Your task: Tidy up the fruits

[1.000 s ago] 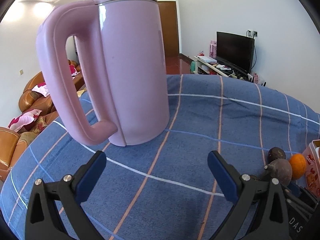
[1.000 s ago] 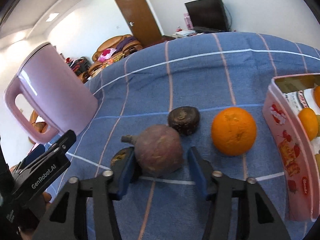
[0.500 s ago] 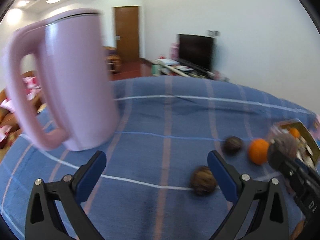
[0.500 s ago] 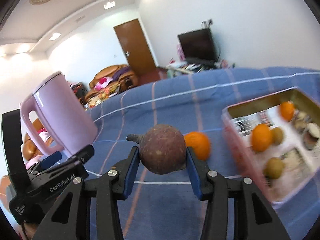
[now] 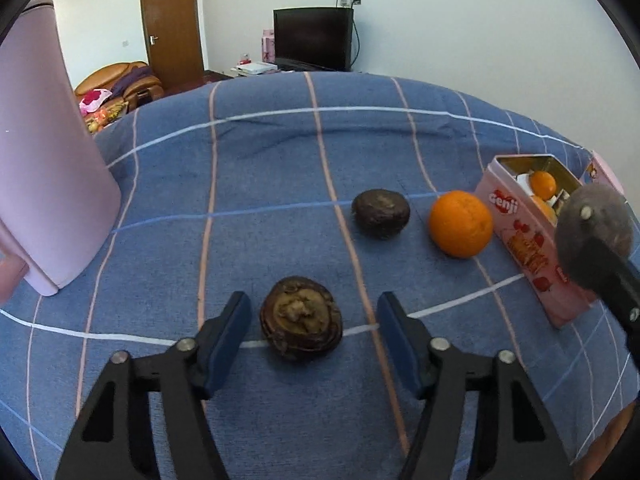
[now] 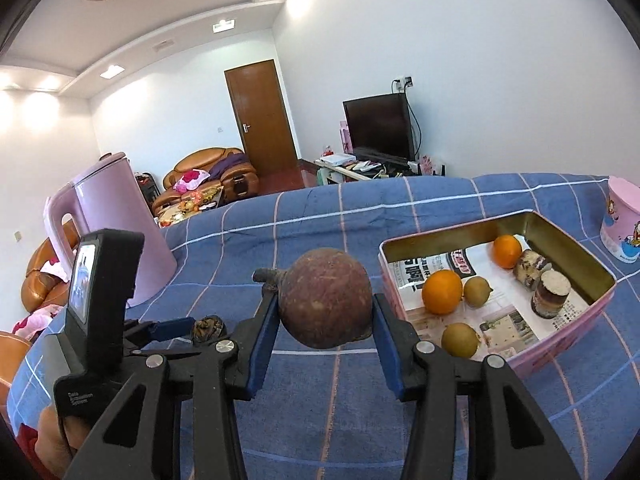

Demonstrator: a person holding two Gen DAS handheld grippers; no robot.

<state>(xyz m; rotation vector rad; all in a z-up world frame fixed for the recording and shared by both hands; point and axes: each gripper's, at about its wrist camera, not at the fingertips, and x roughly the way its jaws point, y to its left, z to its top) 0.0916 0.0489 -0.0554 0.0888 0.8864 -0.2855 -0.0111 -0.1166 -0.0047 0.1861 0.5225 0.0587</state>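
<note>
My left gripper [image 5: 313, 304] points down at a wrinkled dark brown fruit [image 5: 301, 328] lying on the blue checked cloth. Its jaws are closing with the fruit between them, and a gap shows on each side. Further back lie a darker round fruit [image 5: 380, 214] and an orange [image 5: 460, 224]. My right gripper [image 6: 325, 320] is shut on a round brown-purple fruit with a stem [image 6: 324, 298], held above the cloth just left of the pink tin [image 6: 460, 236]. The tin holds oranges and several small fruits.
A tall pink kettle [image 5: 48, 160] stands on the left of the table. A pink printed cup [image 6: 624, 224] stands behind the tin at the right. The table's far edge drops off toward a sofa, a door and a TV.
My left gripper swung right, away from the kettle, came down over the wrinkled fruit and narrowed its jaws. My right gripper lifted the stemmed fruit off the cloth and carried it toward the tin.
</note>
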